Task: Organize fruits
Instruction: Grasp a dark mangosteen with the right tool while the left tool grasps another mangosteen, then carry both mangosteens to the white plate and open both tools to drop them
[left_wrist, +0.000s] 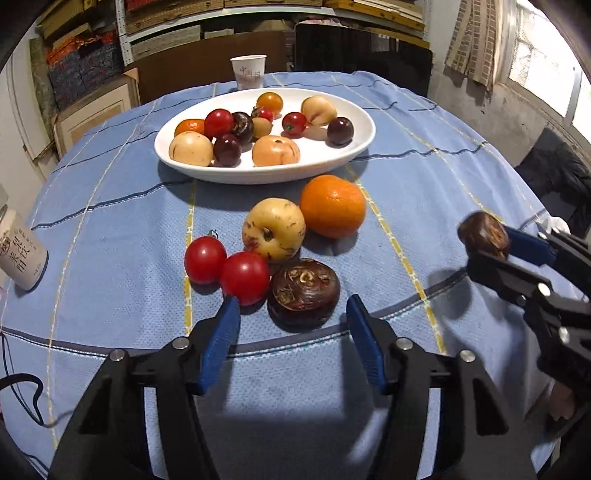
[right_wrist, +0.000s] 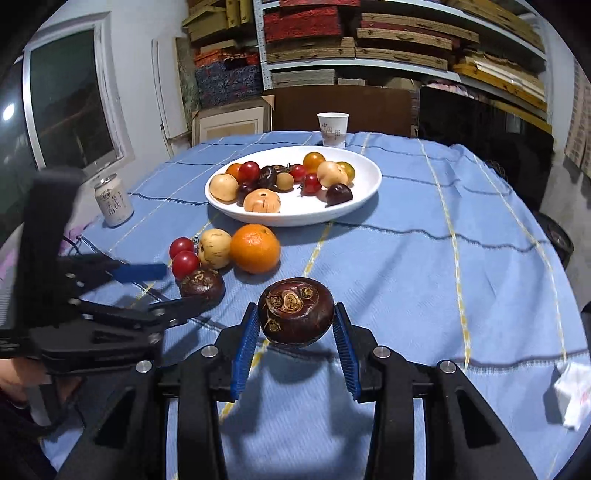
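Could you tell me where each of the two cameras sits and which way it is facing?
Left wrist view: sits on the left tongs, looking down the table at a water chestnut lying between their open blue fingers; the right tongs show at the right edge.
Right wrist view: sits on the right tongs, shut on a second water chestnut; the left tongs show at the left.
Both views share the white plate of fruit, the orange and the paper cup.
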